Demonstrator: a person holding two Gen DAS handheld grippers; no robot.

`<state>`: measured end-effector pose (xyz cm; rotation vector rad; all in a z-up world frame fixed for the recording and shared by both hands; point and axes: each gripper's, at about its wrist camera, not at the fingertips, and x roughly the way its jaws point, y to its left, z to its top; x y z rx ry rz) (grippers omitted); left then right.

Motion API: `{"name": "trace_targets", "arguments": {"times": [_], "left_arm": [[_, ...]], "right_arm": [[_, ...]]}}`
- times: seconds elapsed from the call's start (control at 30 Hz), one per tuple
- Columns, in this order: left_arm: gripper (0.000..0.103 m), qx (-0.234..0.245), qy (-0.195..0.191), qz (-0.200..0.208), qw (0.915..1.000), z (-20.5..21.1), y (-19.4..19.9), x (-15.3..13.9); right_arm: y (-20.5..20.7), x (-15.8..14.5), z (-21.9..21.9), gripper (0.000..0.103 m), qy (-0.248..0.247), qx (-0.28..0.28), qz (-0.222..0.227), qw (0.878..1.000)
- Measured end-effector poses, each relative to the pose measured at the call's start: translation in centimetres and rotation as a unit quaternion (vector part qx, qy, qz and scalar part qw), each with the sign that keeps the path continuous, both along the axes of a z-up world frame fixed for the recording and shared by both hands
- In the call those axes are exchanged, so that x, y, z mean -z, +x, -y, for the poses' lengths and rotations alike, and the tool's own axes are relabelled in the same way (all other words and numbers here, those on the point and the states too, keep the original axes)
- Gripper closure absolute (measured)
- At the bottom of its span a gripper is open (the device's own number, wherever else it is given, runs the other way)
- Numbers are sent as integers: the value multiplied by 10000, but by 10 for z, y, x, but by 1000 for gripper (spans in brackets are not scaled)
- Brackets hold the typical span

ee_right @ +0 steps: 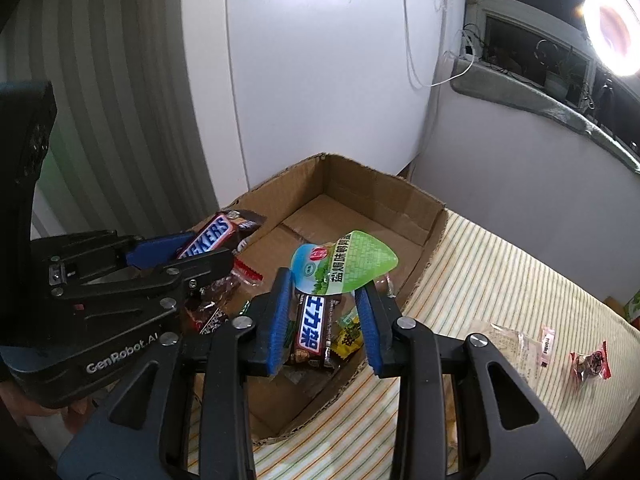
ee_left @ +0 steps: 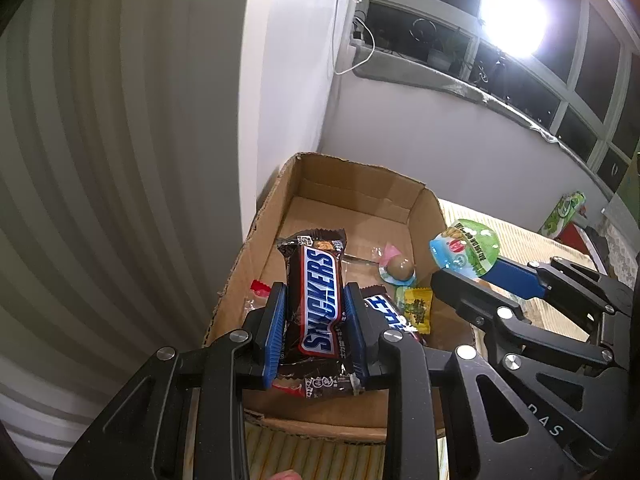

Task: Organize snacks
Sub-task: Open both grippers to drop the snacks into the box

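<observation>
The left hand-held gripper (ee_left: 315,322) gripped a Snickers bar (ee_left: 318,300) between its blue pads, above the near left corner of the box (ee_left: 424,216). The right hand-held gripper (ee_right: 328,320) gripped a green packet (ee_right: 344,264) over the box, which stood on a striped cloth (ee_right: 500,280).

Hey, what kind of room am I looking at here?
Probably a home room, perhaps a bedroom: a striped cloth surface, a window sill with plants and clutter, a ring light, and a cardboard box of snacks.
</observation>
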<state>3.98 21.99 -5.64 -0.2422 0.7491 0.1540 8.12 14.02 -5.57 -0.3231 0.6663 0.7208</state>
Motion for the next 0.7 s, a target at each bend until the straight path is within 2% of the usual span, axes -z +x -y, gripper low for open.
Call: {"name": "trace_targets", "arguments": {"times": [0.03,0.1,0.2,0.43,0.63,0.67,0.7], "left_arm": [[66,21,4,12,10000,0,-1,-1],[44,-223,187,-3,9996,-3,-2,-1],[32,-299,54,28,9995,-12,-4,0],[32,-287,93,55,9995,-8,-5,-4],[32,-71,162,58,9998,18,0,-6],[32,-39,186,56,9998,23,2,-6],[32,4,206,58,9998,28,4,-7]], "right_arm": [[0,1,1,69,0,21,22,10000],[1,0,4,69,36,85,20,10000],[0,-1,6,68,32,110,50,9999],[-4,-2,15,68,72,165,49,9998],[4,4,51,68,121,481,-37,9988],[7,4,60,66,127,556,-52,9984],[9,5,72,59,135,656,-52,9977]]}}
